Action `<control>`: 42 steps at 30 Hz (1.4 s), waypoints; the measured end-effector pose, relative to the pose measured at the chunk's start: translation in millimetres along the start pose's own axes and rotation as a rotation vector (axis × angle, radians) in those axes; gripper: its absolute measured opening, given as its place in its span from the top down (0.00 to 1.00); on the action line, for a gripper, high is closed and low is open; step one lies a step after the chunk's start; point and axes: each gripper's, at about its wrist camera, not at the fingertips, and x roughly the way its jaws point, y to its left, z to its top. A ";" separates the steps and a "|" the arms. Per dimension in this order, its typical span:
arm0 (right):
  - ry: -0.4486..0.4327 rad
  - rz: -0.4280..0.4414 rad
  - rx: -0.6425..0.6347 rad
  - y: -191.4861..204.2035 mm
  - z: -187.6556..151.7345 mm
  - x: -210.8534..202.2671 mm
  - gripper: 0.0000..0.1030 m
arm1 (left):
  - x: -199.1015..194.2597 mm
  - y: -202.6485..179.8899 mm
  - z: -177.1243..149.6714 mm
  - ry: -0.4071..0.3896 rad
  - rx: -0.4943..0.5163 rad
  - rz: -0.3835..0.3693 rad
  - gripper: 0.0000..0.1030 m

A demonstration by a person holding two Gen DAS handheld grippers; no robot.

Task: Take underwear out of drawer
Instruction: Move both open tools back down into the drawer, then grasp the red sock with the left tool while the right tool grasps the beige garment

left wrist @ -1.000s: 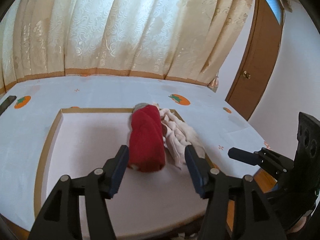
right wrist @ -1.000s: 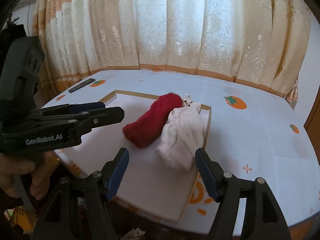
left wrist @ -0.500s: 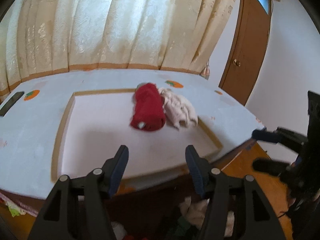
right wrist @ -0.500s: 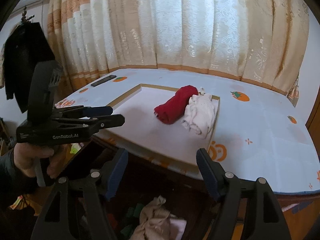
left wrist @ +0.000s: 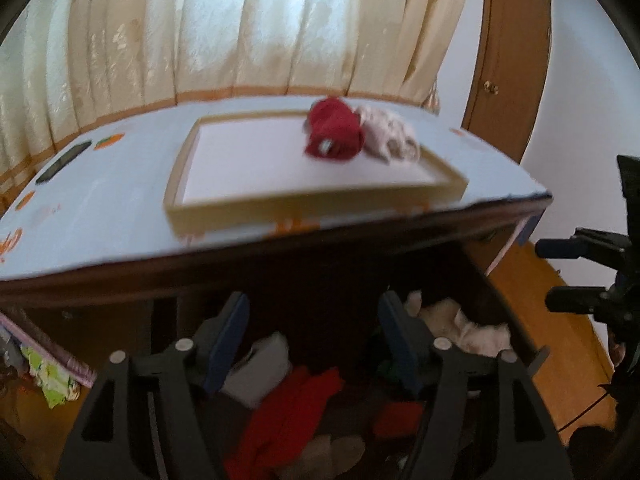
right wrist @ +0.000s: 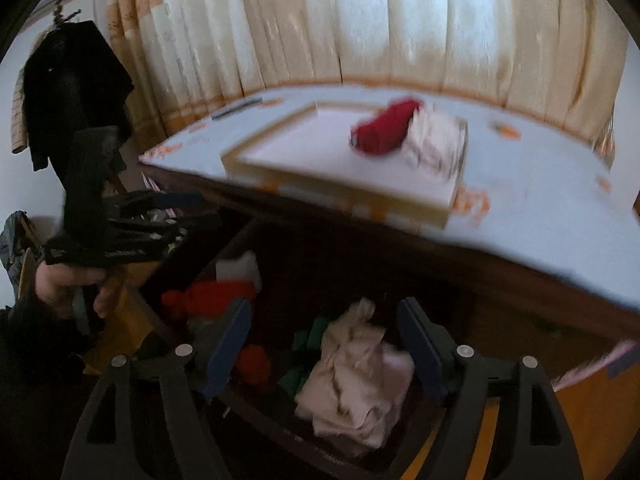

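An open dark wooden drawer under the table holds several pieces of underwear: red, grey and cream. In the right wrist view the cream piece lies between my fingers, with red ones to its left. My left gripper is open and empty above the drawer. My right gripper is open and empty above the cream piece. On the tray on the table lie a rolled red piece and a pale pink piece.
The table has a light blue cloth with orange prints, and a dark remote at its far left. Curtains hang behind, a wooden door stands at the right. Dark clothes hang at the left.
Both grippers have dropped from table height and pulled back to the open drawer below the table edge. The tray with the red and pink pieces now lies farther away and higher in both views.
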 end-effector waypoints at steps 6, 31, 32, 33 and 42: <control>0.103 0.020 0.054 -4.1 -29.2 45.2 0.25 | 4.9 12.4 -25.2 0.062 -0.030 0.025 0.34; 0.247 0.012 0.117 -23.7 -49.1 110.2 0.25 | 70.2 24.2 -69.1 0.482 0.041 -0.036 0.34; 0.251 0.012 0.117 -23.6 -48.7 112.1 0.25 | 72.0 24.4 -70.0 0.491 0.035 -0.044 0.34; 0.257 0.013 0.117 -24.0 -48.4 113.3 0.25 | 73.5 24.1 -71.6 0.498 0.033 -0.050 0.34; 0.326 -0.004 0.089 -20.0 -46.3 129.8 0.25 | 78.8 22.5 -73.9 0.502 0.053 -0.048 0.42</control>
